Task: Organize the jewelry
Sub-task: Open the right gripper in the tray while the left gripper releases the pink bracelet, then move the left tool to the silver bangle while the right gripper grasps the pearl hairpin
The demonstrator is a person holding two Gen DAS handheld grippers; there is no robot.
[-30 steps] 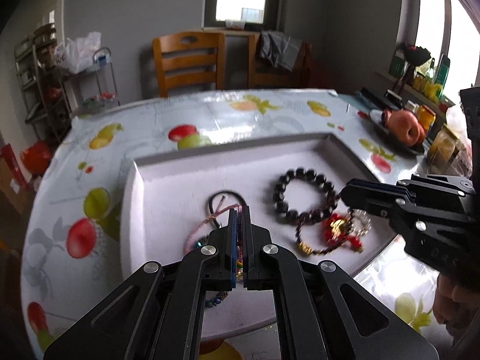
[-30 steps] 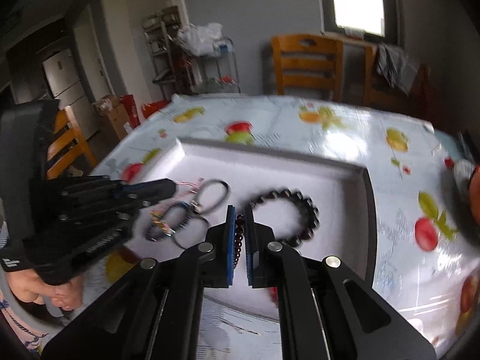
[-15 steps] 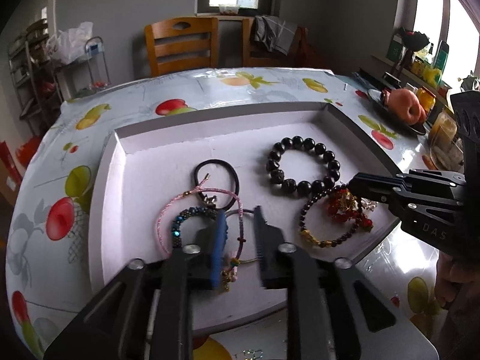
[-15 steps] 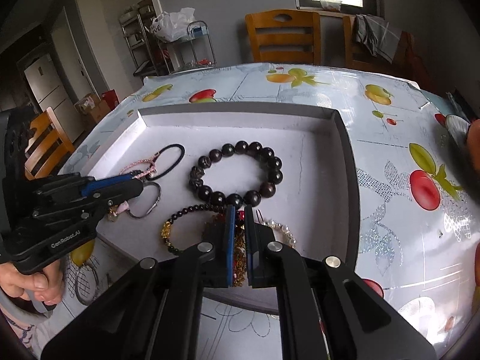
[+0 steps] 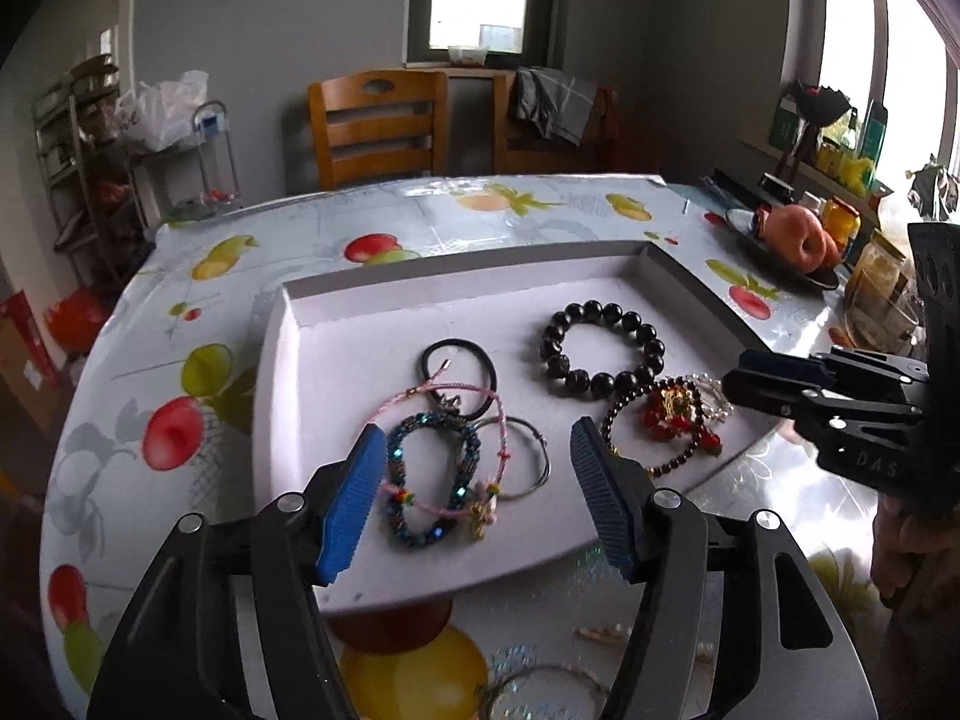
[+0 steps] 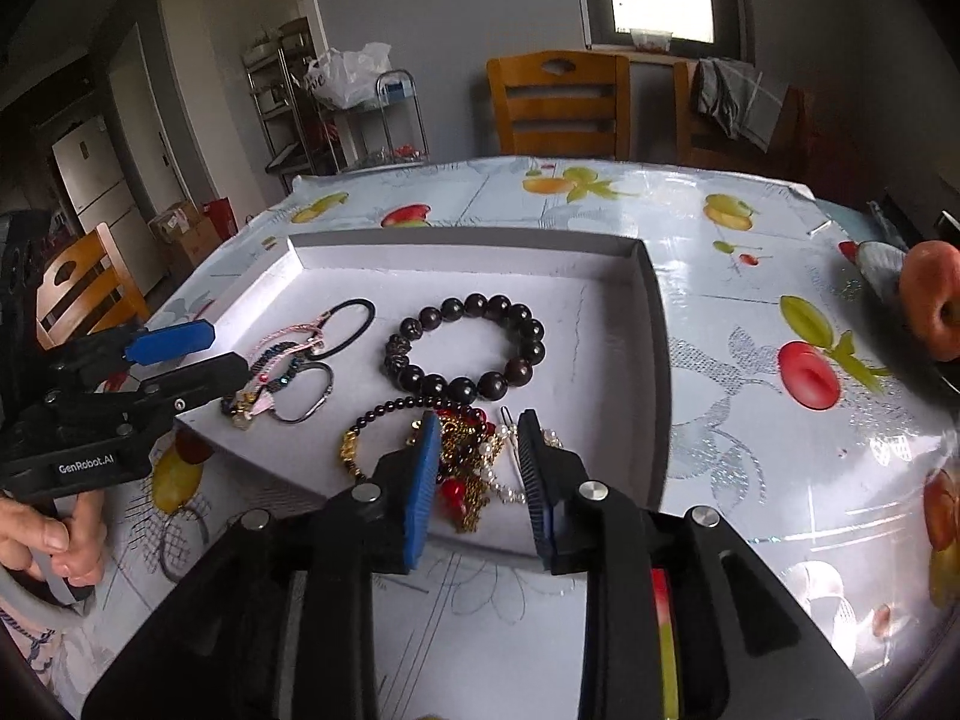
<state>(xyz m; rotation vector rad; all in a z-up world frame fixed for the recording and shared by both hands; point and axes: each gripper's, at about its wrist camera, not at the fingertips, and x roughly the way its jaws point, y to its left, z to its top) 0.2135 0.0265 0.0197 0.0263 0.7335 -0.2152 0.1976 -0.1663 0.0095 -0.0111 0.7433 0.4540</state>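
Two tools poised over a white tray of tangled bracelets, both released and gripping nothing.

In the left wrist view, the left tool [image 5: 477, 483] is seen with its jaws opening, and the blue beaded bracelet [image 5: 429, 477] lies between its pads, untouched, at lower centre of the white tray [image 5: 336, 360] on the desk [image 5: 198, 324]. In the right wrist view, the right tool [image 6: 474, 468] is likewise opening, with the red-and-gold bracelet heap [image 6: 462, 450] directly ahead, framed between its pads; this heap lies nearer the right tool. The black bead bracelet [image 6: 465, 345] rests apart, mid-tray. How the strands of each tangle are interlaced cannot be made out, and the tray's near edge is hidden behind the tools.
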